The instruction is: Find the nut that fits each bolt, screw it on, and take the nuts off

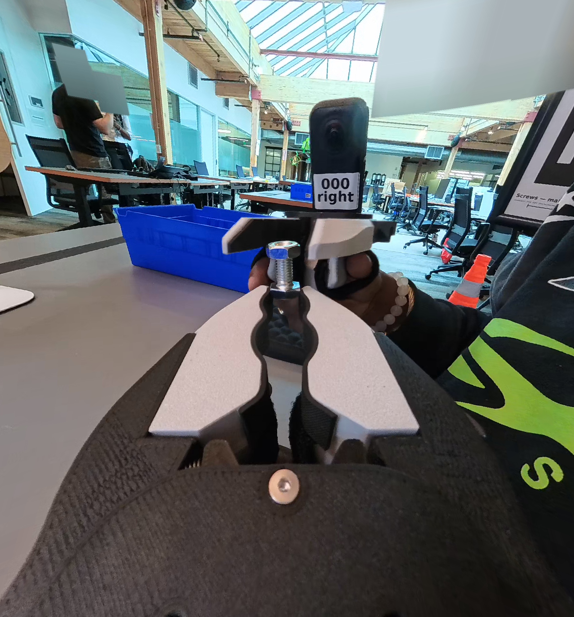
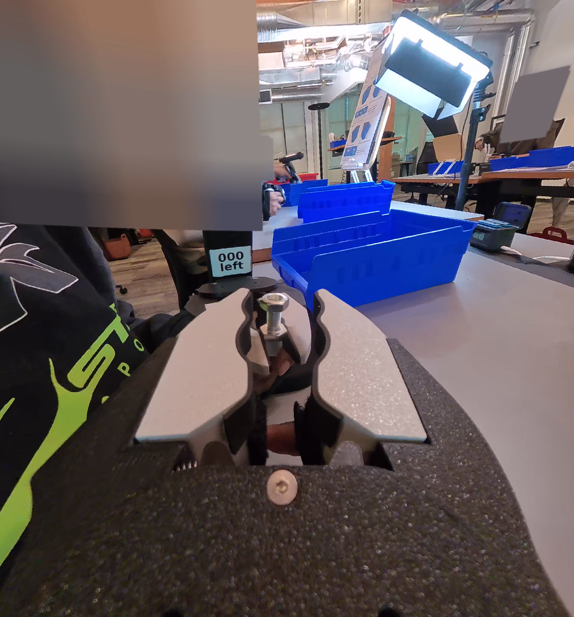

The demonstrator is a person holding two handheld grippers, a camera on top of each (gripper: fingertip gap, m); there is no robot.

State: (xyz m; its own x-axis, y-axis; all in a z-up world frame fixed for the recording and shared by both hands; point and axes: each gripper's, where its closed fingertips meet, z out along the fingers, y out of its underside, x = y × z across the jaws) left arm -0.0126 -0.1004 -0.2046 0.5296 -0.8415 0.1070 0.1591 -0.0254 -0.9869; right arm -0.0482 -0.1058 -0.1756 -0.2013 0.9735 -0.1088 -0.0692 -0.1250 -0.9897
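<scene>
Both hand-held grippers meet above the grey bench (image 2: 479, 350), pretty much nose to nose. The left hand-held gripper (image 1: 284, 291) is clamped on a hex nut (image 1: 284, 286) at its fingertips, and a silver bolt (image 1: 282, 263) stands upright out of that nut, head on top. In the right wrist view the right hand-held gripper (image 2: 280, 297) sits spread apart around the bolt (image 2: 273, 315), fingers either side of the head without touching it, so it's not gripping anything. A blue bin (image 2: 379, 263) sits on the bench just behind the action.
</scene>
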